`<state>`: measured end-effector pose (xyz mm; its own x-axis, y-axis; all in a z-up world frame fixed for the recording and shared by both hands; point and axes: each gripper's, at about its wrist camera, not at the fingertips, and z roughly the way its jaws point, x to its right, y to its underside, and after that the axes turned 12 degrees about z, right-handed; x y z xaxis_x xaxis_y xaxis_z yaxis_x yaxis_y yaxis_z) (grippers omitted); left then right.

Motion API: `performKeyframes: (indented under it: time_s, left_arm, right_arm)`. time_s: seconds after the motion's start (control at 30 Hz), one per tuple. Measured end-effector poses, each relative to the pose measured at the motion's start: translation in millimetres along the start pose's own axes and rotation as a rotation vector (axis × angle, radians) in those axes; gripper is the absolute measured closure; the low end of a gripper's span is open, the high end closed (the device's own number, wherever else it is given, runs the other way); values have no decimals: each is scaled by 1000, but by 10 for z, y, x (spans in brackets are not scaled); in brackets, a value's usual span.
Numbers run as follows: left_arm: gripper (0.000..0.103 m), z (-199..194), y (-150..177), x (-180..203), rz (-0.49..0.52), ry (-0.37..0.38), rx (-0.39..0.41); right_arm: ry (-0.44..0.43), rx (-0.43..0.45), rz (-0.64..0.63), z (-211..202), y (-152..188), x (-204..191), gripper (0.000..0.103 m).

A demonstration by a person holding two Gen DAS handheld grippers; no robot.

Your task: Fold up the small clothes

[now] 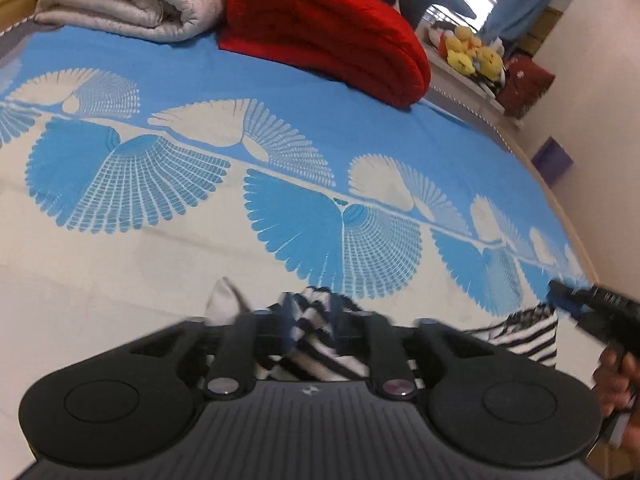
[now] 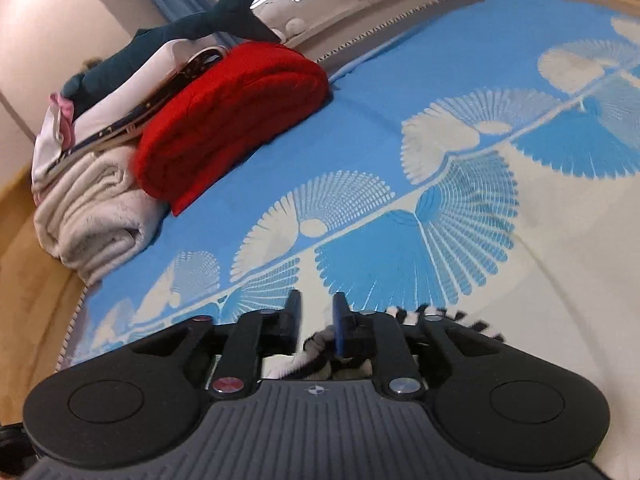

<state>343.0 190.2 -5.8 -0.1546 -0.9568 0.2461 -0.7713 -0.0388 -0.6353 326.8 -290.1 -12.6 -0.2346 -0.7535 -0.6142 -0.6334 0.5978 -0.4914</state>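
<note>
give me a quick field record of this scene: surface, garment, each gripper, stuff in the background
surface: bed sheet, blue and cream with a fan pattern
garment: black and white striped cloth, bunched at the near edge of the bed
left gripper: striped cloth between its fingers, seemingly gripped
right gripper: a gap between the fingers, striped cloth low between them, grip unclear
background: folded red blanket, folded cream blanket, yellow plush toys, dark plush shark

garment (image 1: 316, 340) | blk/wht striped, sm | bunched, rumpled | on blue/wht bedspread (image 1: 160, 272)
</note>
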Motion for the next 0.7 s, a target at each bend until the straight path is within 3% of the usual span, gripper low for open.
performKeyframes:
  time_s: [0.03, 0.07, 0.17, 0.23, 0.37, 0.43, 0.5, 0.57, 0.6, 0.67, 0.7]
  left_arm:
    - [43, 4, 18, -21, 10, -6, 0]
    - [33, 17, 50, -45, 19, -19, -4]
    - [31, 99, 118, -53, 65, -35, -50]
    - [29, 156, 131, -20, 117, -26, -62]
    - [29, 290, 174, 63, 216, -34, -83]
    - [31, 350, 188, 94, 249, -48, -84]
    - [41, 397, 187, 109, 272, -51, -74]
    - [86, 437, 174, 117, 290, -43, -80]
    - [91, 456, 167, 112, 295, -42, -88]
    - [96, 402, 114, 78, 284, -68, -51]
    - [96, 324, 61, 27, 246, -85, -3]
  right_arm:
    - [2, 10, -19, -35, -6, -18, 75]
    - [1, 21, -31, -78, -5, -30, 72]
    - [-20, 57, -62, -288, -42, -12, 67]
    - [-44, 36, -86, -388, -53, 28, 65]
    - [-102, -134, -159, -381, 44, 48, 49]
    - [-92, -201, -228, -306, 170, -4, 49]
    - [-71, -220, -280, -217, 262, -75, 49]
    - [-34, -255, -301, -45, 332, -125, 55]
    - [-20, -269, -318, 36, 371, -155, 74]
    - [-1, -271, -368, 143, 452, -236, 100]
    - [-4, -260, -382, 172, 467, -288, 101]
